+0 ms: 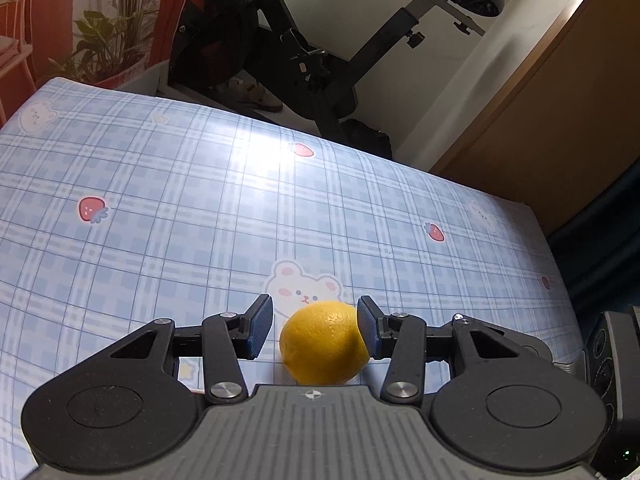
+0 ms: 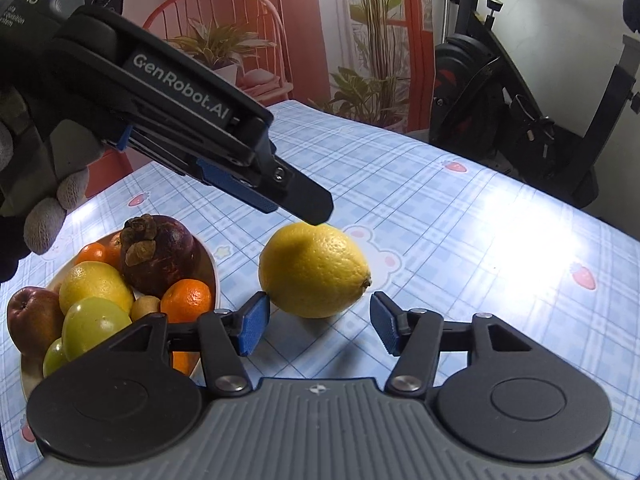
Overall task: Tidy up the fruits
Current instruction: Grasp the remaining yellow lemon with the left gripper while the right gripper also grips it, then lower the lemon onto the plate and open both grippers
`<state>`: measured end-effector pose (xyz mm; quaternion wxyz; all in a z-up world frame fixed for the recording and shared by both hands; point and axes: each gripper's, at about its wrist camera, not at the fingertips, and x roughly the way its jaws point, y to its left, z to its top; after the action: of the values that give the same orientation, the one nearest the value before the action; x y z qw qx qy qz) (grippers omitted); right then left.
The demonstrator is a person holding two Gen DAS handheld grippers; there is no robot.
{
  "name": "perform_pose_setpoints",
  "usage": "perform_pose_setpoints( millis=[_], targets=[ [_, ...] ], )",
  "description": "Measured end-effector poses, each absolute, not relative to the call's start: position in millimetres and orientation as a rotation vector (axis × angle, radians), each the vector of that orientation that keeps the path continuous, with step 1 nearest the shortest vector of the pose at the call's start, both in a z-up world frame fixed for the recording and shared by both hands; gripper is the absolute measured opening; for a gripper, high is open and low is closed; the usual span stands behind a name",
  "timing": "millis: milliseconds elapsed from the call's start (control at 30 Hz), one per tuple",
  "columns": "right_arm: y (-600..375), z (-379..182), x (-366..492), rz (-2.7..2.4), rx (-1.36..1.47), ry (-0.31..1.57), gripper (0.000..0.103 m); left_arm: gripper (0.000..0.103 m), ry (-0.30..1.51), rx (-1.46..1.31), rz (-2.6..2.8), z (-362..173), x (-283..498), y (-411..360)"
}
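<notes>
A yellow lemon (image 1: 323,344) lies on the blue checked tablecloth between the fingers of my left gripper (image 1: 316,328). The gripper is open: the right pad touches the lemon, the left pad stands apart from it. In the right wrist view the lemon (image 2: 314,270) lies just ahead of my open, empty right gripper (image 2: 320,326), and the left gripper (image 2: 296,200) reaches down over it from the upper left. A plate (image 2: 210,258) at the left holds a mangosteen (image 2: 158,254), oranges, a yellow fruit, green fruits and a red apple.
The tablecloth (image 1: 200,200) has bear and strawberry prints. An exercise bike (image 1: 320,60) stands beyond the table's far edge. A wooden cabinet (image 1: 540,120) is at the right. Plants and a red chair (image 2: 224,32) stand behind the table.
</notes>
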<state>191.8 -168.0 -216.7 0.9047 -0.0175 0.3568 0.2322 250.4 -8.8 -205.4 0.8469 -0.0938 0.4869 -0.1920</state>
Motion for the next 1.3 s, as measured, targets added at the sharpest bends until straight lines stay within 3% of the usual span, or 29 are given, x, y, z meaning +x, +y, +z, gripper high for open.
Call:
perform_pose_setpoints(
  millis=[400, 967, 1300],
  targets=[
    [-164.9, -221.7, 198.5, 0.494, -0.036, 0.739, 0.060, 0.045, 1.067, -0.231, -0.461, -215.7, 253.8, -9.1],
    [-125.8, -156.9, 140.9, 0.562, -0.046, 0.620, 0.060, 0.045, 0.971, -0.215, -0.473, -139.3, 181.9, 22.8],
    [-84.2, -157.4, 103.8, 0.618, -0.097, 0.640, 0.060, 0.045, 0.987, -0.211, -0.446, -135.1, 134.2, 53.8]
  ],
)
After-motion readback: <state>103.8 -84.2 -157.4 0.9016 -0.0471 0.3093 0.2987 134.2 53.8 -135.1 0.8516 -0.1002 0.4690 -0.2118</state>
